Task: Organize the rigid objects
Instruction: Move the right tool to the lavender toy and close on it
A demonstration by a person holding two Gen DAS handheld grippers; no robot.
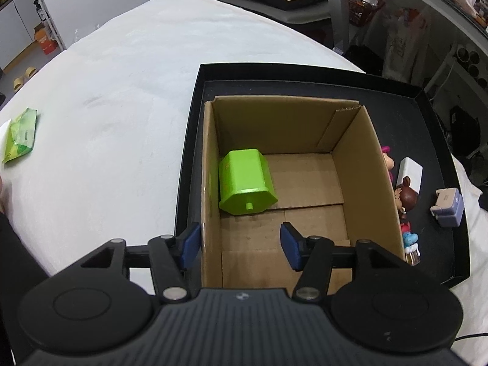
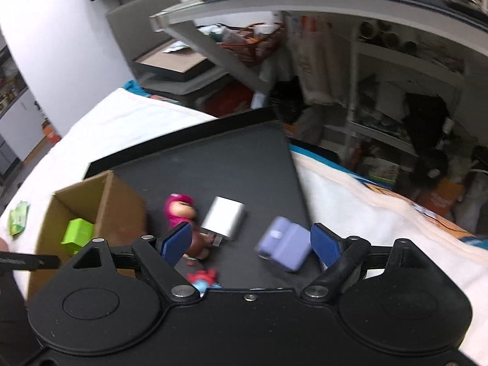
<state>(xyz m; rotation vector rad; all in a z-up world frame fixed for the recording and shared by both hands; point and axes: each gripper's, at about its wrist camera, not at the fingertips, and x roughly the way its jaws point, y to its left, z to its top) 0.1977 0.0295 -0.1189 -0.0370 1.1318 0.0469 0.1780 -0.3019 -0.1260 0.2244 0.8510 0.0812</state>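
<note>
Left tongs wide over cardboard box holding green block, right tongs wide above lilac case

White cloth-covered table carrying black tray on right part, green packet lying well apart near left edge. Tray holding open cardboard box plus loose items beside box: pink-haired figure, white block, brown-haired figure, purple case, small blue-and-red figure. Tray reaching close to table's far right edge.
</note>
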